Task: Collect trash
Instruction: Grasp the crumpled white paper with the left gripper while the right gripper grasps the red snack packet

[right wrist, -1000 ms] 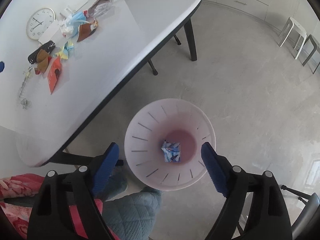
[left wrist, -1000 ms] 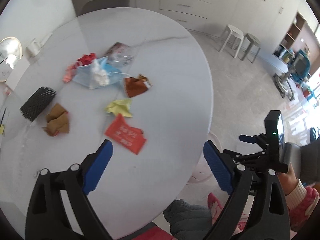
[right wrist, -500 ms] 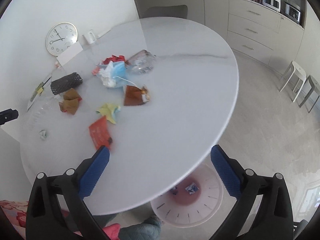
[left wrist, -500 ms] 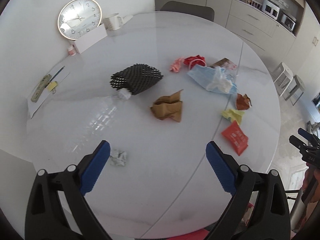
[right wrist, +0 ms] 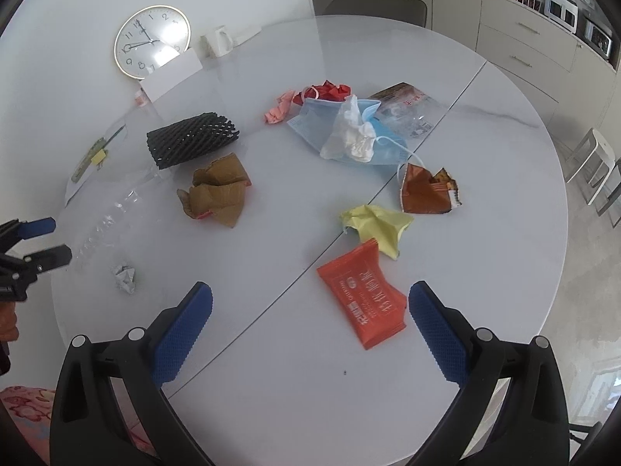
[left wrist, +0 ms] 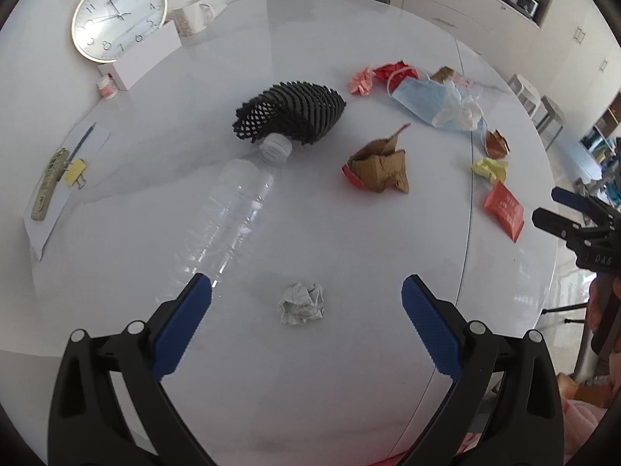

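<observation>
Trash is lying scattered on the glossy white desk (left wrist: pixel 349 233) — a crumpled paper ball (left wrist: pixel 301 303) sitting between the wide-open, empty left claw (left wrist: pixel 306 303), a flat orange packet (right wrist: pixel 363 299) lying just ahead of the right claw (right wrist: pixel 309 312), gaping empty too, its jaws having just been opening.

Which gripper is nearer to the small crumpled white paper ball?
Left. The left gripper hangs open right over the paper ball; the right gripper hangs open over the red packet.

- A round wall clock (left wrist: pixel 118 15) leans at the far left edge of the table (left wrist: pixel 310 369).
- A white box (left wrist: pixel 145 60) stands before it.
- A white mug (left wrist: pixel 192 17) is beside.
- A sheet of paper (left wrist: pixel 66 178) lies at the left edge.
</observation>
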Available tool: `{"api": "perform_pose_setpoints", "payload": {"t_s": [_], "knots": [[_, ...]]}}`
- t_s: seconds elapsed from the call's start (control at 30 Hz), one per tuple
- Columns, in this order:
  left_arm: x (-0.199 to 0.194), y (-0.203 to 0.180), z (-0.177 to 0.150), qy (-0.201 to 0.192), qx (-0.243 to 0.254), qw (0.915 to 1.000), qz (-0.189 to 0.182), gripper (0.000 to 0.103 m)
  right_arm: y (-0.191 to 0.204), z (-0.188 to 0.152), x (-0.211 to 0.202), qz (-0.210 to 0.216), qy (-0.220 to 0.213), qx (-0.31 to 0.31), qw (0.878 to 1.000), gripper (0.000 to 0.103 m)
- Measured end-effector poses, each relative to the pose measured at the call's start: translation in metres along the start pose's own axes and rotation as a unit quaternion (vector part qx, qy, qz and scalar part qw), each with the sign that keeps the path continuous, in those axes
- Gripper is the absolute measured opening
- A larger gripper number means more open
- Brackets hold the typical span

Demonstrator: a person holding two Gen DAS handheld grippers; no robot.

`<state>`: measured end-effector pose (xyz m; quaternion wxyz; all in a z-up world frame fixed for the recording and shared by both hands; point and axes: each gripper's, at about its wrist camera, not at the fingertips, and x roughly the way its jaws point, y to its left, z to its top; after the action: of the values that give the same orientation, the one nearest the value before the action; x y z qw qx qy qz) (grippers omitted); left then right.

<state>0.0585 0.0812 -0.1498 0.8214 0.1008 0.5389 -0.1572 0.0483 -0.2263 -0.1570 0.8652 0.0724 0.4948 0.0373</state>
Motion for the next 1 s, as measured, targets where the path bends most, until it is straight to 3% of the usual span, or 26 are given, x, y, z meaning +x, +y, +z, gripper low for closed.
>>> {"api": "perform_pose_setpoints", "payload": {"t_s": [0.3, 0.57, 0.63, 0.8, 1.0], "knots": [[0.064, 0.0, -0.018, 0.034, -0.006, 0.9993, -0.014, 0.092, -0.004, -0.01, 0.007, -0.038, 0.031, 0.006, 0.999, 0.1], [0.102, -0.002, -0.022, 0.063, -0.038, 0.9971, 0.02, 0.072, -0.032, -0.009, 0.006, -0.058, 0.045, 0.01, 0.997, 0.101], [0.102, -0.001, -0.023, 0.054, -0.053, 0.9968, 0.024, 0.068, -0.038, -0.008, 0.009, -0.061, 0.05, 0.006, 0.997, 0.101], [0.098, -0.006, -0.02, 0.049, -0.059, 0.9968, 0.022, 0.033, -0.046, -0.005, 0.024, -0.051, 0.063, -0.013, 0.997, 0.101], [0.091, -0.022, -0.018, 0.056, -0.05, 0.9972, -0.003, 0.031, -0.04, -0.001, 0.05, -0.033, 0.078, -0.053, 0.995, 0.1]]}}
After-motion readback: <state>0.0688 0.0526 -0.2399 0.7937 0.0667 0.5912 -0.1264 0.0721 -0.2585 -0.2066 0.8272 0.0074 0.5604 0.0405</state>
